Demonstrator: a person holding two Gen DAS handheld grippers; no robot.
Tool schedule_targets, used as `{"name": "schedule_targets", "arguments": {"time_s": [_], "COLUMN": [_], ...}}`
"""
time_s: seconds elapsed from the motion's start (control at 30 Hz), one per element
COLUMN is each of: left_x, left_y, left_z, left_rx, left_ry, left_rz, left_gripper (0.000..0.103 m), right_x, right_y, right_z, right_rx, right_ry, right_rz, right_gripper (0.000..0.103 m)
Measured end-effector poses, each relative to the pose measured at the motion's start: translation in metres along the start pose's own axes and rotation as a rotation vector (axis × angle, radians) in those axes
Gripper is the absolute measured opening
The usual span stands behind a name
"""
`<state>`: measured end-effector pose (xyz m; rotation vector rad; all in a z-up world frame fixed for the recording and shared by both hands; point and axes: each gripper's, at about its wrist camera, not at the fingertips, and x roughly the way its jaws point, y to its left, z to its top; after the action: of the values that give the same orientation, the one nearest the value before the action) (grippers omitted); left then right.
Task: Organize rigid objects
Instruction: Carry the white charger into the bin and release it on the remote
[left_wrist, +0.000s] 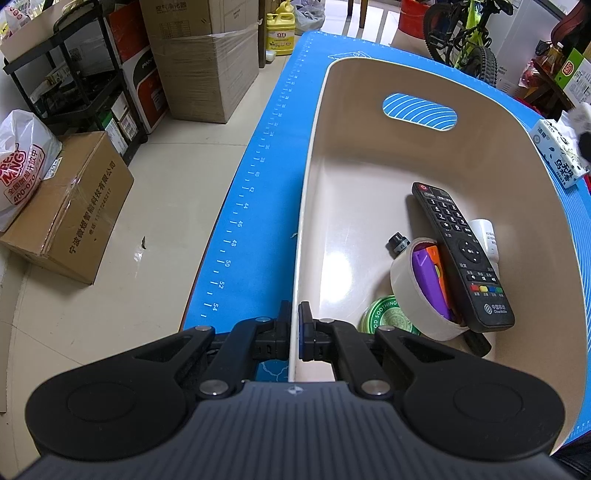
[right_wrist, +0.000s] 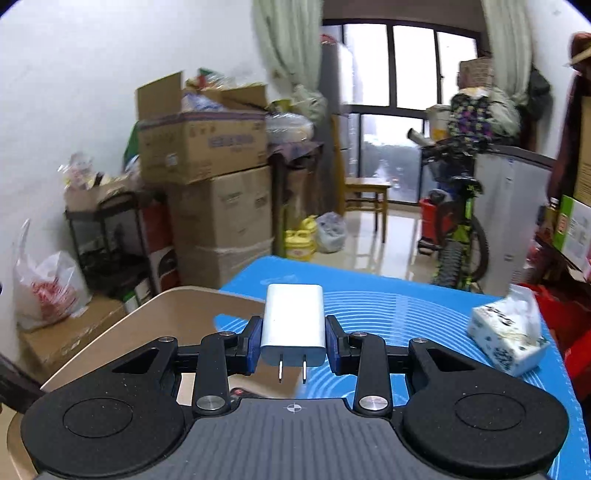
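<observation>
A beige bin (left_wrist: 314, 155) stands on a blue mat (left_wrist: 258, 177). In it lie a black remote (left_wrist: 461, 254), a roll of white tape (left_wrist: 417, 295) with purple and orange pieces inside, a green round tin (left_wrist: 380, 314), a small black-capped bottle (left_wrist: 398, 243) and a white item (left_wrist: 485, 236). My left gripper (left_wrist: 294, 328) is shut on the bin's near left rim. My right gripper (right_wrist: 293, 341) is shut on a white plug charger (right_wrist: 293, 321), prongs toward the camera, held above the mat (right_wrist: 406, 314) beside the bin (right_wrist: 147, 321).
A tissue box (right_wrist: 506, 336) sits on the mat's right side, also in the left wrist view (left_wrist: 557, 151). Cardboard boxes (left_wrist: 66, 206), a black shelf (left_wrist: 74, 74), yellow jugs (right_wrist: 301, 240) and a bicycle (right_wrist: 458, 229) stand on the floor around the table.
</observation>
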<state>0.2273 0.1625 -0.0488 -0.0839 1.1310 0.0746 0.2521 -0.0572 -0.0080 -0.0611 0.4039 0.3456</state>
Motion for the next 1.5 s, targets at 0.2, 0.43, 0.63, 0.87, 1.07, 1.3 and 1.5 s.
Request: {"name": "schedule_targets", "arguments": {"time_s": [0.2, 0.43, 0.63, 0.87, 1.07, 1.3, 1.5], "left_x": [0.0, 0.0, 0.0, 0.0, 0.0, 0.0, 0.001], "left_y": [0.0, 0.0, 0.0, -0.002, -0.002, -0.002, -0.002], "left_z": [0.0, 0.0, 0.0, 0.0, 0.0, 0.0, 0.001], "left_rx": [0.0, 0.0, 0.001, 0.002, 0.001, 0.002, 0.003], "left_ry": [0.0, 0.0, -0.001, -0.001, -0.001, -0.001, -0.001], "left_rz": [0.0, 0.0, 0.002, 0.004, 0.004, 0.005, 0.008], "left_gripper": [0.004, 0.004, 0.004, 0.004, 0.004, 0.005, 0.005], "right_x": [0.024, 0.048, 0.064, 0.07, 0.058, 0.027, 0.0], "right_y": [0.036, 0.057, 0.071, 0.073, 0.068, 0.036, -0.009], "right_z": [0.0, -0.017, -0.03, -0.031, -0.028, -0.01, 0.01], "right_rx": [-0.063, -0.102, -0.155, -0.179, -0.158, -0.054, -0.004], "right_ry": [0.103, 0.234, 0.395, 0.462, 0.398, 0.239, 0.077], "right_rz": [0.058, 0.074, 0.106, 0.127, 0.154, 0.143, 0.016], "right_gripper": [0.042, 0.042, 0.042, 0.046, 0.059, 0.067, 0.067]}}
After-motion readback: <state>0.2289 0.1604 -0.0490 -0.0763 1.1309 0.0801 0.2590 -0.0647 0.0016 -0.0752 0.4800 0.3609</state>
